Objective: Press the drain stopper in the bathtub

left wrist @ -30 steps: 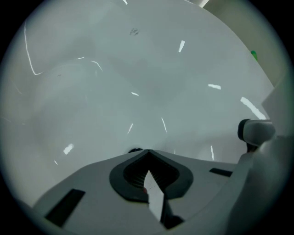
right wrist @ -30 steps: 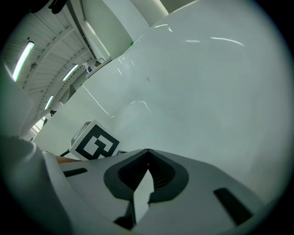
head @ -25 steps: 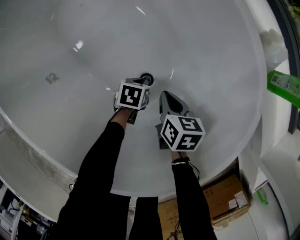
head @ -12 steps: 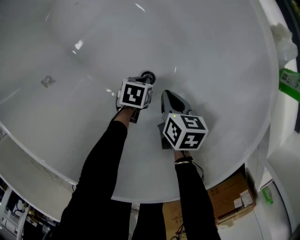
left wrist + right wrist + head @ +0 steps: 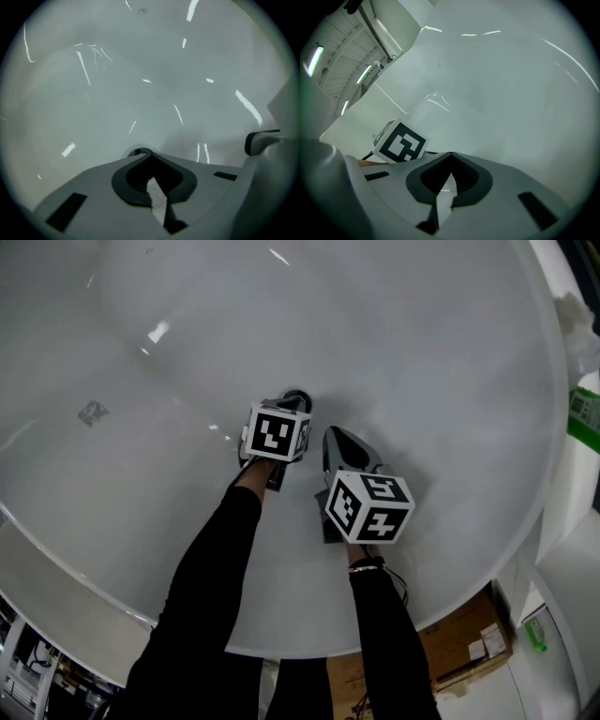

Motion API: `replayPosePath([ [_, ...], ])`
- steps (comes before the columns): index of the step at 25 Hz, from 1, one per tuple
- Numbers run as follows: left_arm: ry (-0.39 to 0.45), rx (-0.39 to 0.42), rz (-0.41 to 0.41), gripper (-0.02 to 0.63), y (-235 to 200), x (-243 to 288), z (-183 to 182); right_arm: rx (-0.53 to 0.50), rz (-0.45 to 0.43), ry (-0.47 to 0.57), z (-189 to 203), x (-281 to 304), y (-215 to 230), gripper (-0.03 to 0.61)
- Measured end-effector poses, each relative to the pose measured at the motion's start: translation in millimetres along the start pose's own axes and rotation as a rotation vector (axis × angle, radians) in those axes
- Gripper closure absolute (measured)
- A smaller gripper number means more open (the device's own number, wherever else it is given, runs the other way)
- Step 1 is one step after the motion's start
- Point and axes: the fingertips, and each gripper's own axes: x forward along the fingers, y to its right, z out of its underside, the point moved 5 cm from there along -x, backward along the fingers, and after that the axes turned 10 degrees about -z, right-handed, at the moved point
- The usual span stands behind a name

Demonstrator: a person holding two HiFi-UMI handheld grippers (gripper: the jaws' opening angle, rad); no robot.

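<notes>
The round dark drain stopper (image 5: 298, 397) sits at the bottom of the white bathtub (image 5: 422, 352). My left gripper (image 5: 287, 409) is shut and empty, with its tip right at the stopper and its marker cube covering most of it. Whether they touch I cannot tell. In the left gripper view only an arc of the drain stopper (image 5: 139, 151) shows past the closed tip of the left gripper (image 5: 149, 155). My right gripper (image 5: 331, 433) hangs shut and empty just right of the stopper, above bare tub floor. The right gripper (image 5: 450, 154) points at plain white wall.
The tub's curved wall rises all around, and its rim (image 5: 84, 587) runs along the near side. A cardboard box (image 5: 464, 643) lies on the floor outside, at lower right. A green-labelled bottle (image 5: 586, 418) stands on the ledge at right. The left gripper's cube (image 5: 401, 142) shows in the right gripper view.
My left gripper has edged toward the stopper, so its cube now hides more of it. The right gripper has hardly moved.
</notes>
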Motion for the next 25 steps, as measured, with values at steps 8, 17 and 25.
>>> replayPosePath([
  [8,-0.015,0.010,-0.019,0.609,-1.7,11.9,7.8,0.020,-0.016,0.007,3.5,4.7,3.6,0.580],
  [17,-0.023,0.024,-0.022,0.609,-1.0,22.4,14.6,0.050,-0.023,0.024,2.6,6.2,6.3,0.580],
  [25,-0.034,0.047,-0.021,0.609,-2.7,27.3,12.7,0.055,-0.026,0.029,1.4,7.1,8.2,0.580],
])
